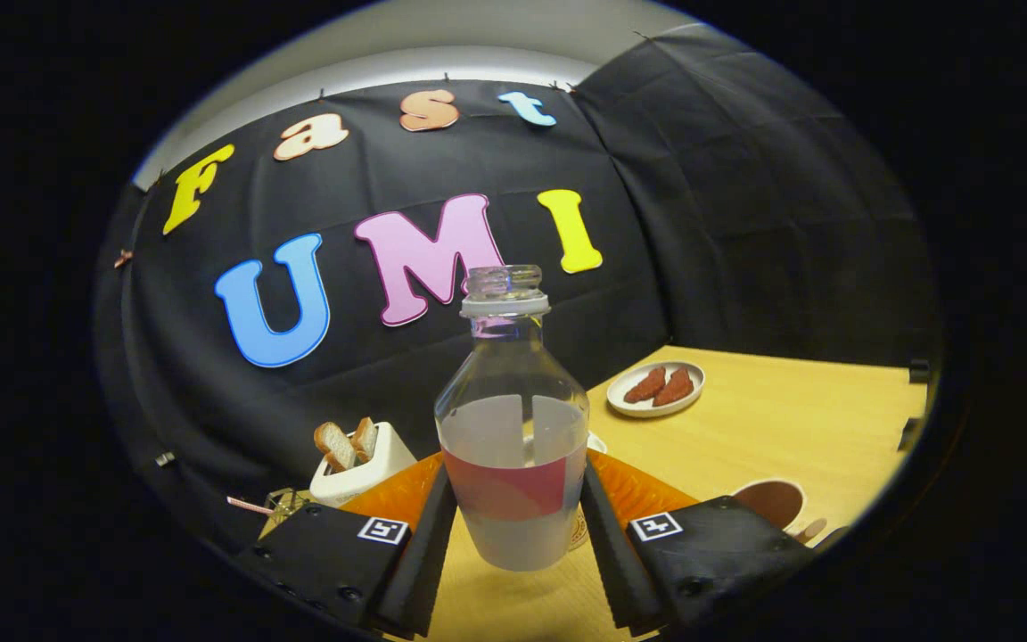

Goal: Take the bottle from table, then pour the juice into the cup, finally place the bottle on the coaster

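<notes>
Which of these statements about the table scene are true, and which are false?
1. The clear plastic bottle stands between the gripper's jaws, which press on its sides. True.
2. The bottle wears a screw cap. False: its neck is open.
3. The bottle is full to the neck. False: the pale liquid reaches only about halfway up.
4. The small white plate beyond the bottle holds two brown food pieces. True.
5. The white toaster is empty. False: two bread slices stick out of it.
</notes>
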Tool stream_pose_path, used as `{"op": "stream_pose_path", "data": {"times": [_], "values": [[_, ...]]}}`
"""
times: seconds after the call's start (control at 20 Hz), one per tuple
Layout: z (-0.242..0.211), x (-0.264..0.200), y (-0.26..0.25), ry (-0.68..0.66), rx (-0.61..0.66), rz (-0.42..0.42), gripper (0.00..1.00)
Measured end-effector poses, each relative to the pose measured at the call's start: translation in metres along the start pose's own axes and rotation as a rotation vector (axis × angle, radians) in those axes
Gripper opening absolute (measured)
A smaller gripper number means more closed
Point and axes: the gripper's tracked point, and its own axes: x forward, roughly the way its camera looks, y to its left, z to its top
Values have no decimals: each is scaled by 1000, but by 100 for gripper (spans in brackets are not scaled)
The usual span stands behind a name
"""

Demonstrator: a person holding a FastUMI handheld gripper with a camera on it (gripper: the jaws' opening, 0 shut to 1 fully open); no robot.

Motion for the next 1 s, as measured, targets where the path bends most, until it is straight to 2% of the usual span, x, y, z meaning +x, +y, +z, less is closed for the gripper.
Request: {"op": "stream_pose_path", "data": {"times": [0.35,0.5,0.75,1.0], "values": [[14,61,15,-87,-174,12,75],[-12,71,9,-73,-248,1,75],[-57,97,19,-56,-321,47,76],[-92,118,4,-26,-327,-5,76]]}}
